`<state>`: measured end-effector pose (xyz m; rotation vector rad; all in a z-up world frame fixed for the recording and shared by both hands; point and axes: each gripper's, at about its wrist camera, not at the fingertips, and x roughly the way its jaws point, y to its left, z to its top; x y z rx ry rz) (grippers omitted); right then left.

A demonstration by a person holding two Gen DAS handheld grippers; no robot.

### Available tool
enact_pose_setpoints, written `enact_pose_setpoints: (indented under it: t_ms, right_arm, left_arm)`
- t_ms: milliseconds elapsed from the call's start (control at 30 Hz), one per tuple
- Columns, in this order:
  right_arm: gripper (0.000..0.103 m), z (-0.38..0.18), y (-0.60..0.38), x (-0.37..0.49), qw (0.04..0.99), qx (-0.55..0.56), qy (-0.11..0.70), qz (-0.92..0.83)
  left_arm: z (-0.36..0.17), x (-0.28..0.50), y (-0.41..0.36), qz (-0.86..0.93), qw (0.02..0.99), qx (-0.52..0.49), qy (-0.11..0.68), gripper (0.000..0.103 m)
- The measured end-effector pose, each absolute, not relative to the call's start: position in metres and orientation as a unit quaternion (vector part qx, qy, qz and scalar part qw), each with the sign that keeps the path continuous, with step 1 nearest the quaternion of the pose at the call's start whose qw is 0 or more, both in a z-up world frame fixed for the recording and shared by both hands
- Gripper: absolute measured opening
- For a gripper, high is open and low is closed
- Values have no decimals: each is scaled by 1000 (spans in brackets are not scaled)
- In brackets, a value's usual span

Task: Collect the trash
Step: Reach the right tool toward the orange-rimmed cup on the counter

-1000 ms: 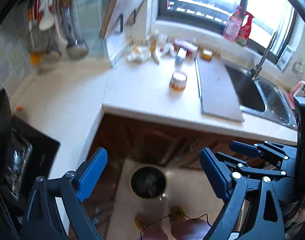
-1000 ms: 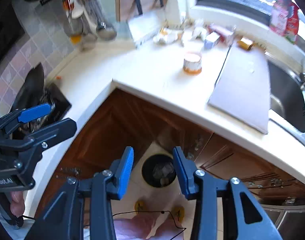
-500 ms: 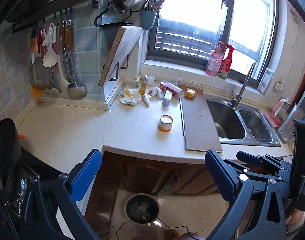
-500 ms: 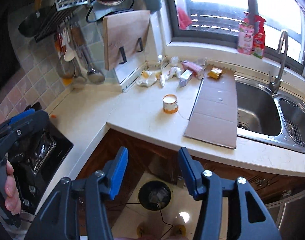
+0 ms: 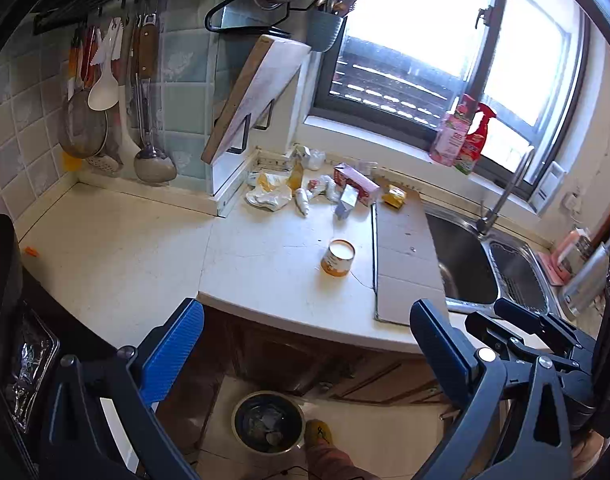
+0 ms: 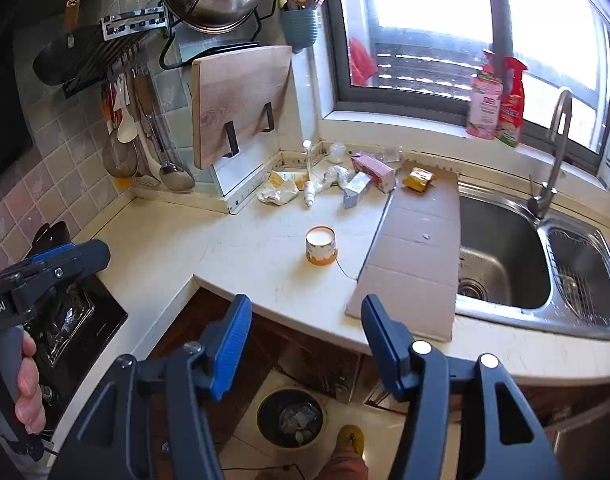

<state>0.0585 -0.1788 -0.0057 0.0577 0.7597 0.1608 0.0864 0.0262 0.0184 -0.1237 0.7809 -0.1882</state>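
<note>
**A:** Tongs first: what are they doing?

**B:** Both are released with nothing in them. The left gripper (image 5: 305, 356) has its jaws spread as wide as they go. The right gripper (image 6: 305, 344) is narrower, and its jaws have just been opening, with only air between them. Both are tilted down over the front edge of the worktop (image 6: 265, 248), so the floor shows below them.

**A:** Why hang there?

**B:** My guess is they are above the bin (image 6: 291, 418), which sits on the floor just in front of the cupboards and already has scraps in it. Empty jaws over a bin look like the pause between loads.

**A:** So where is the trash?

**B:** Nearest is a paper cup (image 5: 337, 258), upright, alone in the middle of the worktop, just beside the flat cardboard sheet (image 5: 405, 252) that lies along the sink (image 6: 501, 252). The main heap is at the back corner under the window: crumpled wrappers (image 5: 269, 194), a small white tube (image 5: 303, 204), a pink carton (image 5: 355, 178), a small grey box (image 5: 347, 204). A yellow packet (image 5: 395, 196) sits on the far end of the cardboard.

**A:** What comes next?

**B:** Probably the cup. It is closest, stands clear of everything, and the wide jaws would fit round it.
</note>
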Motion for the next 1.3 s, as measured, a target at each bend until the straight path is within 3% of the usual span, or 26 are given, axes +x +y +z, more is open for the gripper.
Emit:
enact_pose_setpoints:
  t_ms: [400,667,1267,1300]
  right_arm:
    - [59,-38,-198,202,891,-16,420,170]
    - [62,-94,-201,295,853,-38,479,205]
    - [62,-175,-165,338,796,-90,535,268]
    - [58,-178,-165,340,796,-94,534,267]
  left_arm:
    - [-14,204,-12,-24,911,-67,407,102]
    - [-56,275,-9,24,889,-98,447,102]
    - [-122,359,-11,70,862,-97,493,102]
    - [-124,365,-12,69,862,-98,492,102]
